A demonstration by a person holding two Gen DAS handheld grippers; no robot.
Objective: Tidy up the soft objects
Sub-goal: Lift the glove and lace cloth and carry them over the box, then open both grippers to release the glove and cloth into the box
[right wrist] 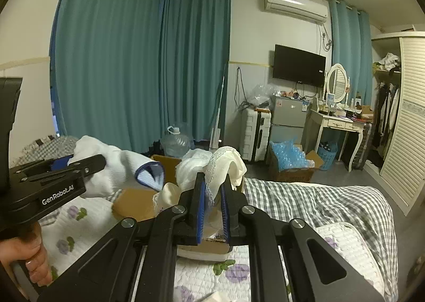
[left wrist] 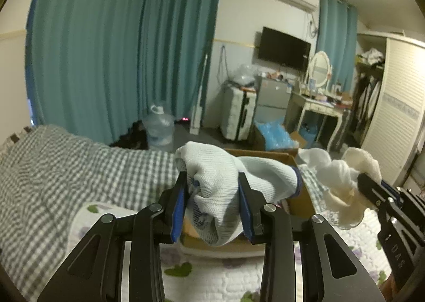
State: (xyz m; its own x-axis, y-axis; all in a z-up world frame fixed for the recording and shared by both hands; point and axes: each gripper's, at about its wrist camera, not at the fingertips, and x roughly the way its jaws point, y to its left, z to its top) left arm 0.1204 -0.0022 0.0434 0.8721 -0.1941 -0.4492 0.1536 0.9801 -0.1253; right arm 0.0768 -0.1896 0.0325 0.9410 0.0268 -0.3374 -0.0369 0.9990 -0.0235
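A pale blue knitted glove [left wrist: 212, 190] is being gripped between the narrowly parted jaws of the left gripper [left wrist: 212, 195], lettered "GenRobot.AI", above a cardboard box [left wrist: 300, 195] on the bed [left wrist: 53, 169]. A cream lace-trimmed cloth [right wrist: 225, 166] is being pinched in the nearly closed right gripper [right wrist: 212, 193] just beside it.

White lettering reading "GenRobot.AI" stands on the black side plate of the left gripper [right wrist: 79, 166], seen in the right wrist view. In the left wrist view, the right gripper [left wrist: 364, 178] carries pale letters on its black body, seemingly "DAS", too blurred to be sure.
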